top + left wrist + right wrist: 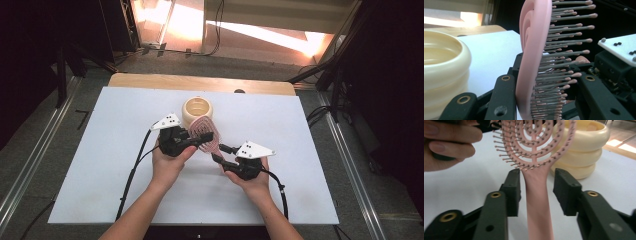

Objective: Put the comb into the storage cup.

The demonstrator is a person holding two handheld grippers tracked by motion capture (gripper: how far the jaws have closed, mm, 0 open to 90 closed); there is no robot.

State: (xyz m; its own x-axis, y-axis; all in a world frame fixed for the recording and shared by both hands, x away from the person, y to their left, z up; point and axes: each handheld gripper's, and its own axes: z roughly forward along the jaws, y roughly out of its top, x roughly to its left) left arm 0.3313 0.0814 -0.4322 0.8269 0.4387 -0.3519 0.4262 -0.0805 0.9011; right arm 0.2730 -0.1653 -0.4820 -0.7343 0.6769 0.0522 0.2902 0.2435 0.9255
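Observation:
A pink vented hairbrush [209, 144] is held above the white table, its head near a cream ribbed pot [197, 111]. My left gripper [204, 138] is shut on the brush head [534, 37]: one jaw presses its back and the other its bristles. My right gripper [218, 152] is open, its jaws standing on either side of the brush handle [537, 202] with a gap on each side. The brush head [534, 150] stands upright in front of the pot [584, 152].
The white board [100, 150] lies on a wooden table [150, 80] and has free room left, right and in front of the hands. The cream pot [444, 75] sits just beside the left gripper. Dark frame rails run along both sides.

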